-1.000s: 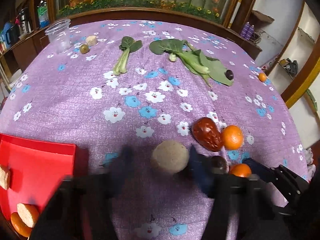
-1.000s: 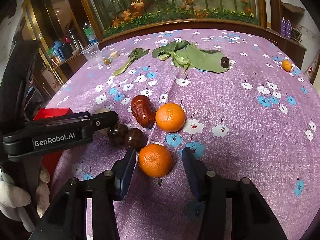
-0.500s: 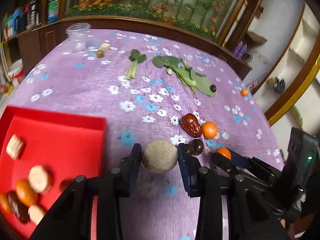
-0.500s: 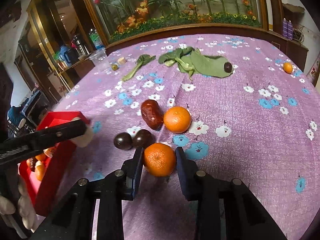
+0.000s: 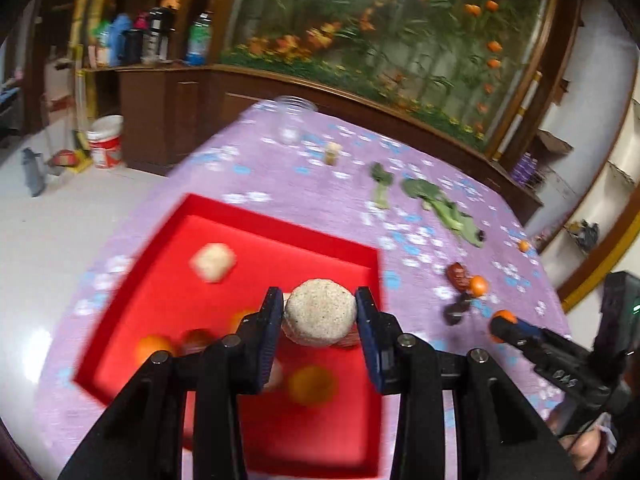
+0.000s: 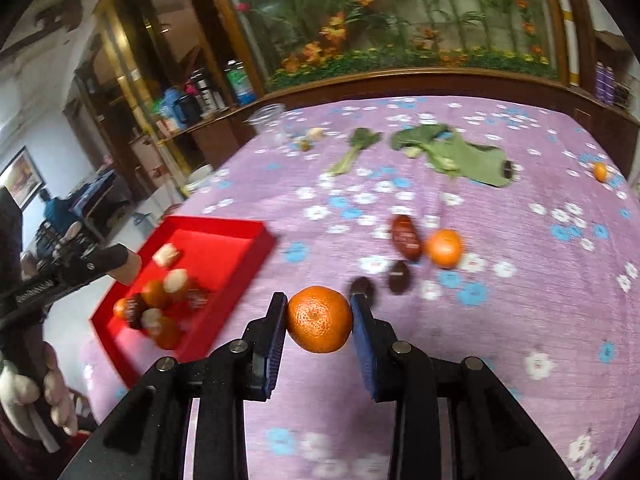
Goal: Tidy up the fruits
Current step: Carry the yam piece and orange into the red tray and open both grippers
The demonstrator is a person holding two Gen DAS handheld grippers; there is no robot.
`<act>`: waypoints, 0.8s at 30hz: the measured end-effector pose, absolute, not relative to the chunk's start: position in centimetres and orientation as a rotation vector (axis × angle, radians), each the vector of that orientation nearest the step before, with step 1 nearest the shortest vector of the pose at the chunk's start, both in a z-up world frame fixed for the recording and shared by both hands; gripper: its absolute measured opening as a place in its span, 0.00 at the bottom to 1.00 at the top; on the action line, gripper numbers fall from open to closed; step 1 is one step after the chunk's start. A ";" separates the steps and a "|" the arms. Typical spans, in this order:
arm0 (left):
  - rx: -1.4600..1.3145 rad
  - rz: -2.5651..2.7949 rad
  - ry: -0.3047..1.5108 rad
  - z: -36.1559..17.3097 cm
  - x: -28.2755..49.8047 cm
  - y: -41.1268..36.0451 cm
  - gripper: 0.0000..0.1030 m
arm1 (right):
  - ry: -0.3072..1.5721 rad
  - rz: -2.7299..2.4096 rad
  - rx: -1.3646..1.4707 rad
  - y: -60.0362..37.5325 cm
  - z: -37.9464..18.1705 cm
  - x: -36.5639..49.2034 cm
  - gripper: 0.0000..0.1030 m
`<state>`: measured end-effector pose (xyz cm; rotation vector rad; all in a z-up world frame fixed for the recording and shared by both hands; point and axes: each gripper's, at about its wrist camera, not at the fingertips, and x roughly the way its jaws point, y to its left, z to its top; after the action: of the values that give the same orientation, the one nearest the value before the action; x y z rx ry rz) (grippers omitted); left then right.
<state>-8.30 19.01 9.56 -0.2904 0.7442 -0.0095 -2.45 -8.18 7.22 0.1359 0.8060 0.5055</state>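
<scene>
- The left tool [image 5: 319, 322] is clamped on a pale speckled ball [image 5: 320, 317], held above the red tray [image 5: 224, 216].
- The right tool [image 6: 319, 320] is gripped narrowly around a tangerine [image 6: 319, 318], above the bench [image 6: 520, 320], right of the tray.

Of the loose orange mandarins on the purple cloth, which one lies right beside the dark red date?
The larger round orange mandarin touching the glossy dark red date; the small one sits alone near the far edge.

Red tray [image 5: 280, 220] far half free w/ one pale chunk [image 5: 212, 262]; near half fruit-crowded.
</scene>
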 end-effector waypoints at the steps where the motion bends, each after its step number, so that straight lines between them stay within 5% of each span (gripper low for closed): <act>1: -0.292 0.010 0.745 9.4 -8.6 19.7 0.35 | 0.810 0.528 0.132 -7.2 7.3 -2.5 0.34; 24: -0.382 0.130 0.806 5.3 -10.0 26.2 0.38 | 0.937 0.784 -0.079 8.4 3.0 -6.5 0.36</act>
<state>-9.96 26.18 5.32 -0.3822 0.8064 0.1299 -6.46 8.37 3.04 -0.0793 0.9368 0.7843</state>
